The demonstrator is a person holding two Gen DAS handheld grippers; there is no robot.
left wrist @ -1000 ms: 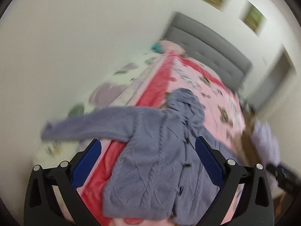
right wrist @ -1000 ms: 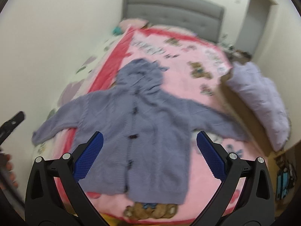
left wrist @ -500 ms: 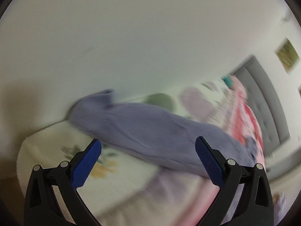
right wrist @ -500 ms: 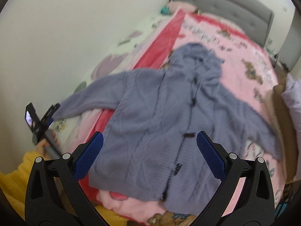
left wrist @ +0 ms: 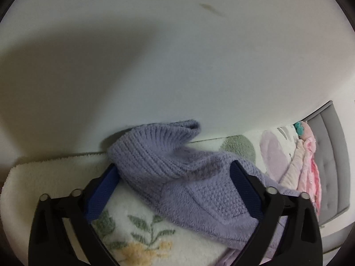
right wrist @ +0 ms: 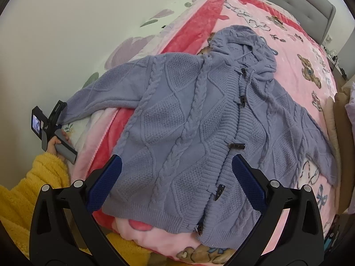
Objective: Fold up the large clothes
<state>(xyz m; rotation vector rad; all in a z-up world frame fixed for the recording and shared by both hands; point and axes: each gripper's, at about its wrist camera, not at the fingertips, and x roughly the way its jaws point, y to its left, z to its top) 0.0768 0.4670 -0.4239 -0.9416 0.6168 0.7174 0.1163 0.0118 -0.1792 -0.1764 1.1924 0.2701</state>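
Observation:
A lavender cable-knit hooded cardigan [right wrist: 188, 115] lies spread face up on a pink blanket [right wrist: 288, 51], both sleeves out to the sides. In the left wrist view its left sleeve cuff [left wrist: 159, 153] lies between the blue pads of my open left gripper [left wrist: 175, 173], up against the white wall. In the right wrist view the left gripper [right wrist: 53, 117] shows at that sleeve's end. My right gripper [right wrist: 177, 173] is open and empty, held above the cardigan's hem.
The bed has a white floral sheet [left wrist: 137, 228] along the wall [left wrist: 177, 55], a grey headboard [right wrist: 306, 2], and a lilac pillow [right wrist: 351, 102] off the right side. The person's yellow sleeve [right wrist: 33, 190] is at lower left.
My left gripper swung left and moved in on the sleeve cuff, which now lies between its open pads. My right gripper moved left and closer over the cardigan's hem.

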